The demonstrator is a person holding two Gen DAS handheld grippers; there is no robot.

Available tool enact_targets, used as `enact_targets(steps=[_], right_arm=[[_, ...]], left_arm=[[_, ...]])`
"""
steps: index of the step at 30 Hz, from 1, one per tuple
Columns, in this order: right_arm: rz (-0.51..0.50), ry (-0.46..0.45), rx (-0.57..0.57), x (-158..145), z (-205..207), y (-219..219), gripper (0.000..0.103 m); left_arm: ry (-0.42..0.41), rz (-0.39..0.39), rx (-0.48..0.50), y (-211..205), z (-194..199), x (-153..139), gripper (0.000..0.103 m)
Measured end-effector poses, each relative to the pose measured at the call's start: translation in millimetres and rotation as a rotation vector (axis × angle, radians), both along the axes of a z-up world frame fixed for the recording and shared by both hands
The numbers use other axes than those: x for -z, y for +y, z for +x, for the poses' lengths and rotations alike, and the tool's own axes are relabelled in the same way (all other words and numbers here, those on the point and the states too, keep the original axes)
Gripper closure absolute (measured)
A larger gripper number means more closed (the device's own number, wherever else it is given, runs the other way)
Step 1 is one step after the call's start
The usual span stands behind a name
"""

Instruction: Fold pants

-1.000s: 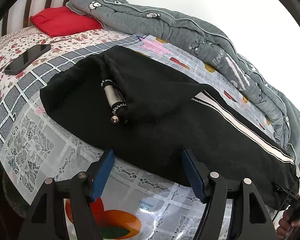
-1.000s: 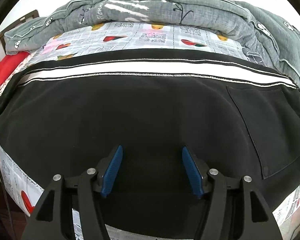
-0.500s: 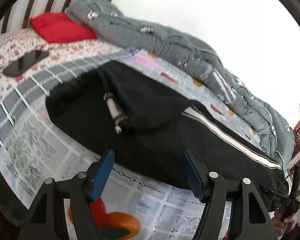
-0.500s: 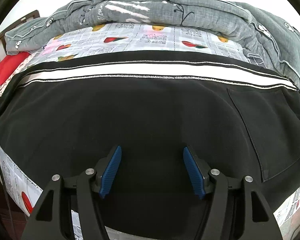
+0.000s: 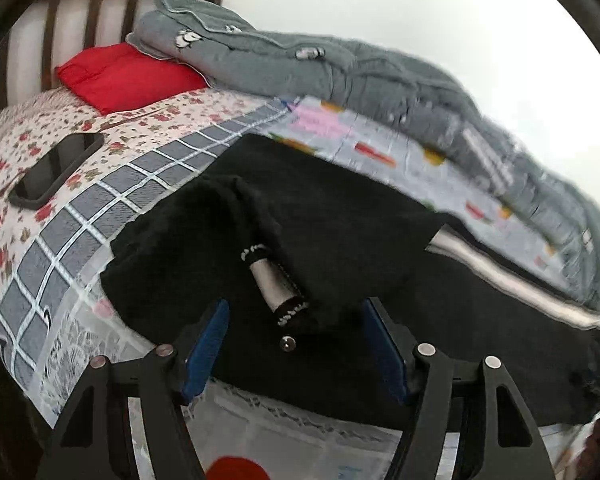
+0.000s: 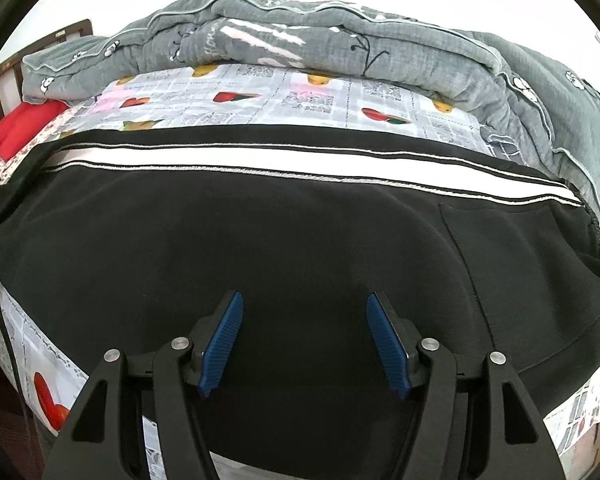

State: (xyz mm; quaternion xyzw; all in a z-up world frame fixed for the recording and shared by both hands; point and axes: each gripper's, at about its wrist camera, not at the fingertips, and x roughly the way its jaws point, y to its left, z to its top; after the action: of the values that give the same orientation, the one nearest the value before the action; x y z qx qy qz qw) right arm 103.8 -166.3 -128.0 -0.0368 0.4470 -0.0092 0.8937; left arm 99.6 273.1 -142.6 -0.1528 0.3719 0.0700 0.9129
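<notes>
Black pants (image 6: 260, 240) with a white side stripe (image 6: 284, 164) lie flat across the bed; a patch pocket (image 6: 520, 264) shows at the right. In the left wrist view their near end (image 5: 320, 232) is folded over, with a grey fly lining (image 5: 272, 284) and a metal button (image 5: 287, 344) exposed. My left gripper (image 5: 296, 320) hovers over that edge, the button and fold between its blue pads (image 5: 208, 340); the jaws are closing but the pads are clear of the cloth. My right gripper (image 6: 304, 324) stands open above the middle of the black cloth, holding nothing.
A rumpled grey quilt (image 5: 340, 68) runs along the far side of the bed. A red pillow (image 5: 128, 76) lies by the wooden headboard (image 5: 92, 4). A dark phone (image 5: 56, 168) rests on the floral sheet (image 5: 148, 120) at the left. The bed's near edge drops off below the grippers.
The left gripper has moved in toward the folded end of the pants, so the button now sits between its fingers. The right gripper's view is nearly the same.
</notes>
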Motion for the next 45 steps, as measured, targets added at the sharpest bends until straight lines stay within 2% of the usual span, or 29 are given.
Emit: enact_targets(steps=[1,2,4,5,8,16,18,19,20,21,22,23,27,37,40,45], right_arm=[[0.003,-0.003,0.002,-1,0,-2,0.040],[0.006,-0.006,0.004,-1,0,-5,0.040],[0.004,-0.003,0.014,-1,2,-12,0.040],[0.001,0.003,0.020,0,2,-14,0.040],[-0.013,0.015,0.026,-3,3,-22,0.040],[-0.028,-0.007,0.089,-20,-3,-34,0.040],[-0.025,0.007,0.104,-17,-5,-35,0.040],[-0.019,0.014,0.108,-16,-6,-36,0.040],[0.000,0.028,0.116,-15,-6,-38,0.040],[0.020,0.038,0.124,-14,-7,-40,0.040],[0.048,0.042,0.134,-15,-9,-42,0.040],[0.058,0.039,0.137,-17,-11,-43,0.040],[0.046,0.020,0.142,-23,-12,-41,0.040],[0.073,0.045,0.108,-21,-10,-26,0.040],[0.072,0.044,0.108,-22,-11,-24,0.040],[0.088,0.053,0.114,-20,-12,-25,0.040]], left_arm=[[0.017,0.015,0.009,-3,3,1,0.050],[0.039,0.041,0.022,-8,7,2,0.063],[0.053,0.073,0.032,-13,10,-1,0.072],[0.040,0.058,0.025,-12,11,-4,0.076],[-0.018,-0.034,-0.033,3,15,-15,0.079],[-0.133,-0.063,-0.062,20,41,-52,0.080],[-0.142,-0.105,-0.094,29,46,-55,0.079],[-0.127,-0.113,-0.117,33,49,-53,0.075],[-0.098,-0.096,-0.142,35,52,-52,0.063],[-0.071,-0.066,-0.153,34,54,-50,0.056],[-0.073,-0.053,-0.146,33,52,-49,0.048],[-0.085,-0.049,-0.137,32,49,-48,0.044],[-0.088,-0.059,-0.085,23,41,-41,0.041],[0.038,-0.066,0.041,-17,33,0,0.040],[0.034,-0.022,0.054,-28,25,2,0.035],[0.027,-0.073,0.095,-39,18,-3,0.034]])
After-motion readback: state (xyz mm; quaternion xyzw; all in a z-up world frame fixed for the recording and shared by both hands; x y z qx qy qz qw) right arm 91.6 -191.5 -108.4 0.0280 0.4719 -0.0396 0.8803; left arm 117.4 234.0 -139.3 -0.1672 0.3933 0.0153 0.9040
